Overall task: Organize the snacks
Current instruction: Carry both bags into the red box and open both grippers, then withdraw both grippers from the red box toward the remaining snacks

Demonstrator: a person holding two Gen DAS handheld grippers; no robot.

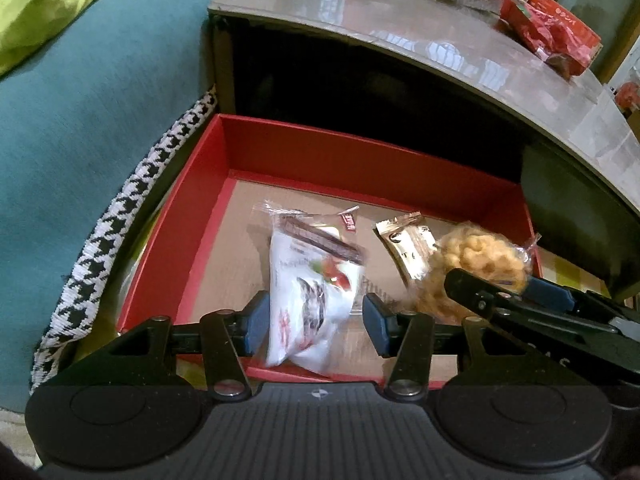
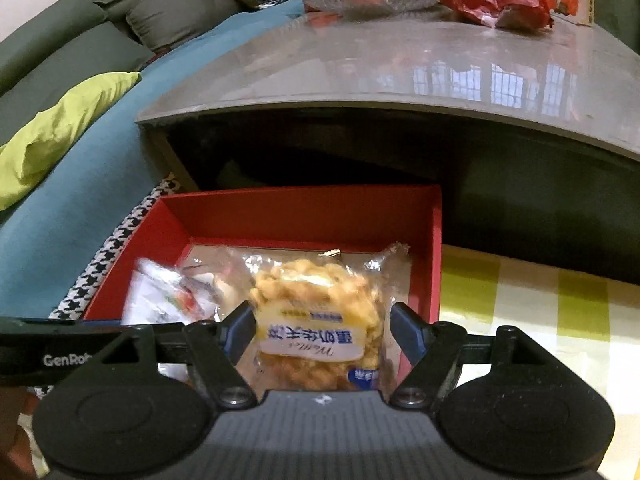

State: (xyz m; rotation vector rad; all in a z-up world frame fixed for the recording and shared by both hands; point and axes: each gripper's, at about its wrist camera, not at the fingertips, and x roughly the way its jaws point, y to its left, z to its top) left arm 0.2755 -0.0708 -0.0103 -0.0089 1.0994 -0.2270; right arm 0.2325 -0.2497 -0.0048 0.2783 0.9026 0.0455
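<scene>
left fingers [image 1: 316, 322] grip white snack packet [image 1: 308, 300], long axis pointing away | right fingers [image 2: 322, 330] grip yellow puffed-snack bag [image 2: 320, 320] | both over red box [image 1: 320, 152] (release downward)

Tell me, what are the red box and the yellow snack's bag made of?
The red box looks like cardboard: matte red walls, bare brown floor. The yellow snack's bag looks like clear, shiny plastic film; you see the puffs through it, and its crimped edges glint.

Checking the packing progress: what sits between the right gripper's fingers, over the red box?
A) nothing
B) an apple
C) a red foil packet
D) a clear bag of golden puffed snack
D: in the right wrist view the right gripper brackets the clear bag of golden puffed snack above the red box.
</scene>
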